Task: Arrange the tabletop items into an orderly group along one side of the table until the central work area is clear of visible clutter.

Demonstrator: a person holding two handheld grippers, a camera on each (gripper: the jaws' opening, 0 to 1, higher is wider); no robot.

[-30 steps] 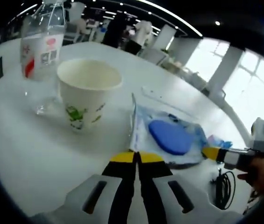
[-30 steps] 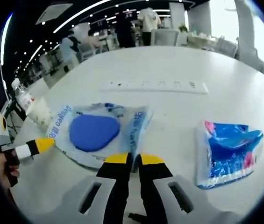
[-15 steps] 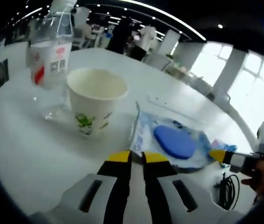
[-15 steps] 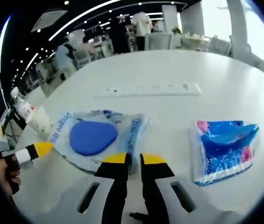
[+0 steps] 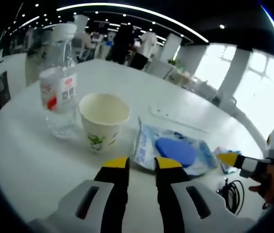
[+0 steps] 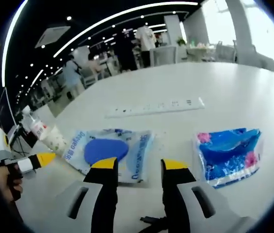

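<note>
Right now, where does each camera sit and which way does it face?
Left gripper view: rides the left gripper, looks across the white table at the water bottle, paper cup and wipes pack; the right gripper and a hand enter from the right.
Right gripper view: rides the right gripper, faces the wipes pack, tissue pack and power strip.
Shared: wipes pack, cup, bottle.

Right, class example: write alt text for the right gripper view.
The right claw hangs open over a white table, above a wet-wipes pack with a blue lid. A blue tissue pack lies to its right, a white power strip beyond.
</note>
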